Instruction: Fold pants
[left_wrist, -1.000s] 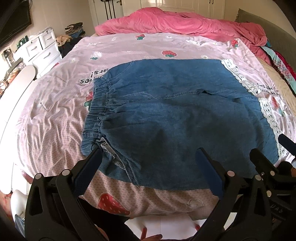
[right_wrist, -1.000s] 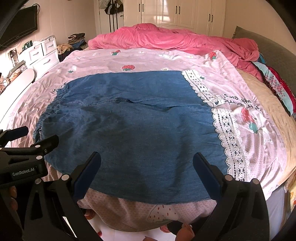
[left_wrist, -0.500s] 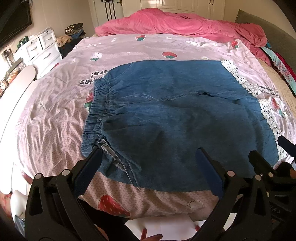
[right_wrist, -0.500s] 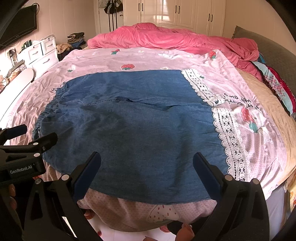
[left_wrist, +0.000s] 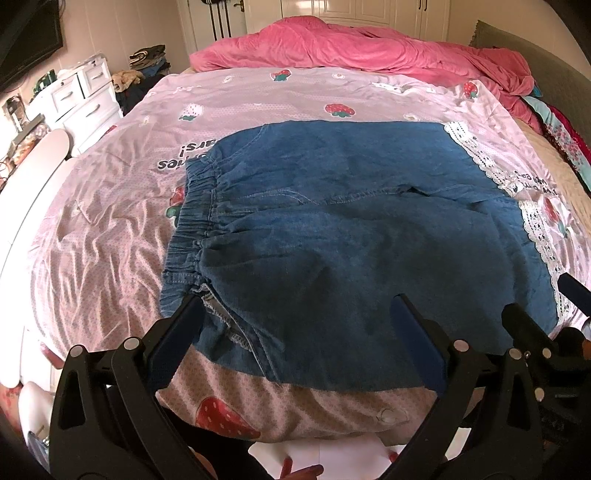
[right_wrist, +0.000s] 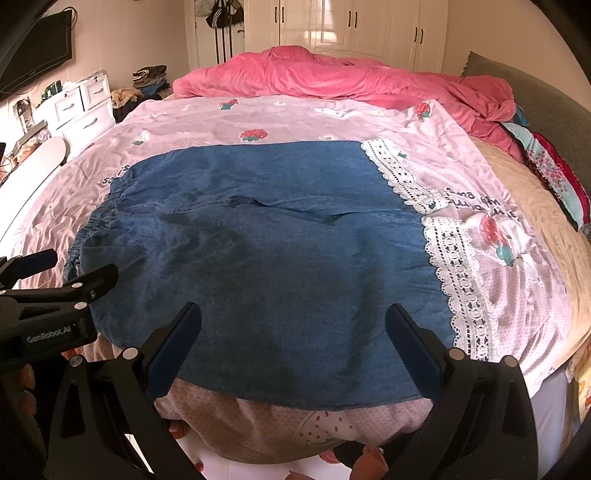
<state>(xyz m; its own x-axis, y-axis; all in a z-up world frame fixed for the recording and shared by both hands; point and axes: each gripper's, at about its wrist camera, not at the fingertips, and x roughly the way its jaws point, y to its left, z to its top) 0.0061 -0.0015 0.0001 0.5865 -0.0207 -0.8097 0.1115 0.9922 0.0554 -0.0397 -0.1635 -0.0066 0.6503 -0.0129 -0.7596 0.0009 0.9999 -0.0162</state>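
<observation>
Blue denim pants (left_wrist: 351, 251) spread flat on pink bedspread (left_wrist: 110, 236), elastic waistband left, possibly lace-trimmed hems, both claws released, empty.

Here's the bed (right_wrist: 524, 192), wide across both views, topped by a pink strawberry-print sheet (left_wrist: 110, 236) that's creased on its left side and runs over the near edge. Flat on that sheet lie the blue denim pants (left_wrist: 351, 236), elastic waistband to the left, lace-trimmed hems (right_wrist: 458, 280) to the right. Up at the far end a rumpled pink duvet (right_wrist: 332, 79) sits bunched across the bed. Along the right edge, tan bedding shows, with patterned fabric (right_wrist: 554, 177) piled beside the headboard.
</observation>
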